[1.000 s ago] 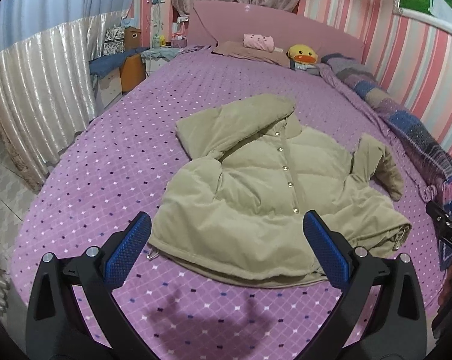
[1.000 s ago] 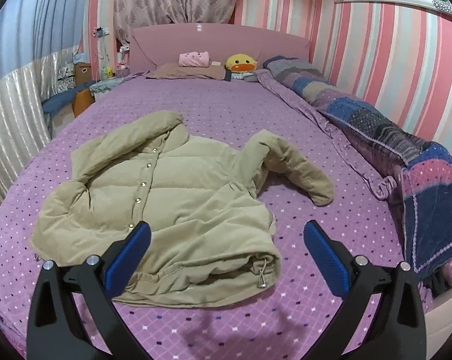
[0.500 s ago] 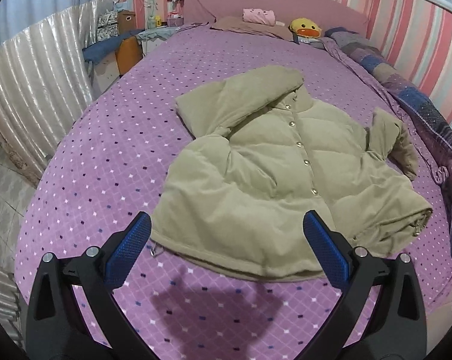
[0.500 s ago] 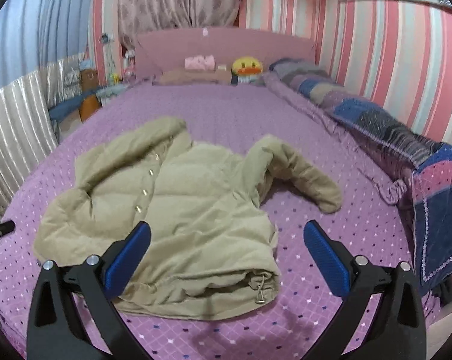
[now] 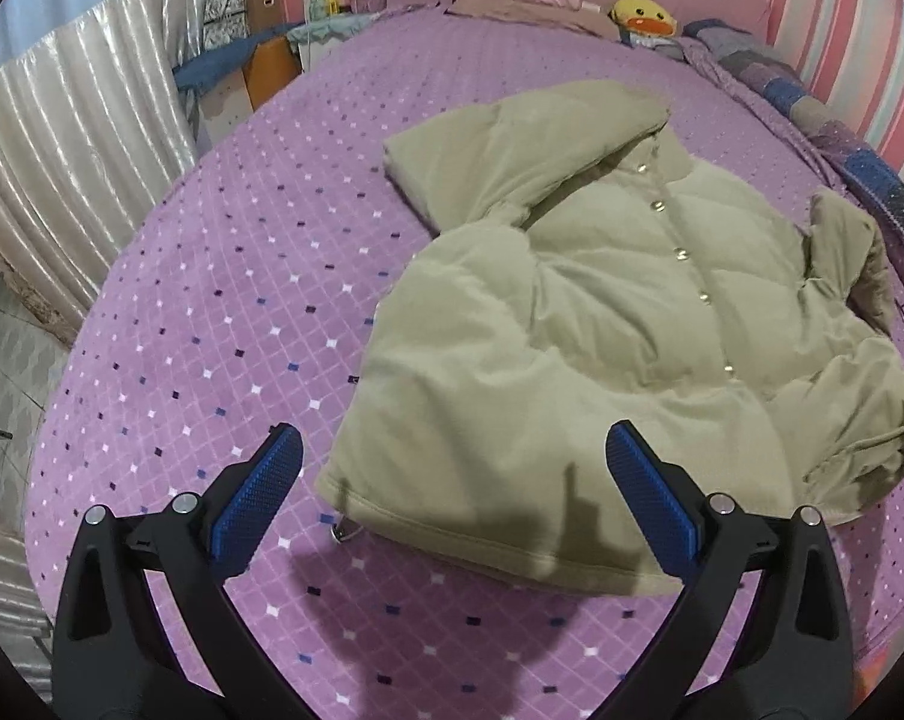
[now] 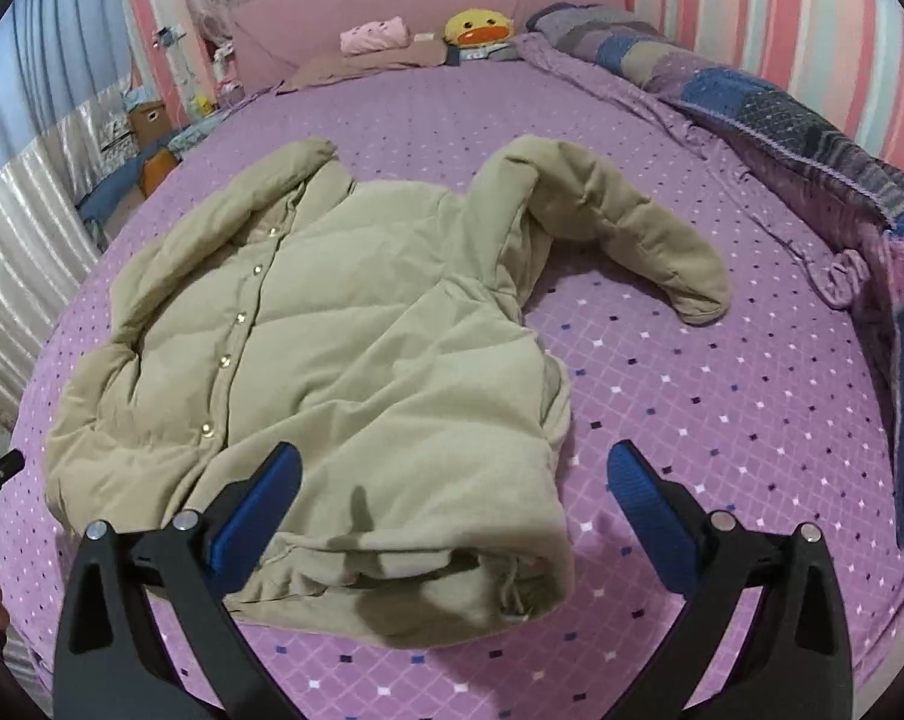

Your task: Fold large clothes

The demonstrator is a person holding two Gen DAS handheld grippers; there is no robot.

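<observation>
A beige padded jacket (image 5: 602, 324) with snap buttons lies face up on the purple bedspread (image 5: 224, 312), hood spread toward the headboard. My left gripper (image 5: 452, 498) stands open above the jacket's near left hem corner, nothing between its blue pads. In the right wrist view the same jacket (image 6: 356, 348) has one sleeve (image 6: 632, 234) bent out to the right. My right gripper (image 6: 452, 510) is open too, hovering over the rolled near right hem with its drawcord (image 6: 512, 594).
A patchwork blanket (image 6: 812, 138) is bunched along the bed's right side. A yellow duck toy (image 6: 479, 30) and a pink bundle (image 6: 374, 36) sit by the headboard. A silvery curtain (image 5: 74, 162) and boxes stand left of the bed.
Both grippers have come down and forward toward the jacket's near hem, which now fills more of each view. Both stayed open.
</observation>
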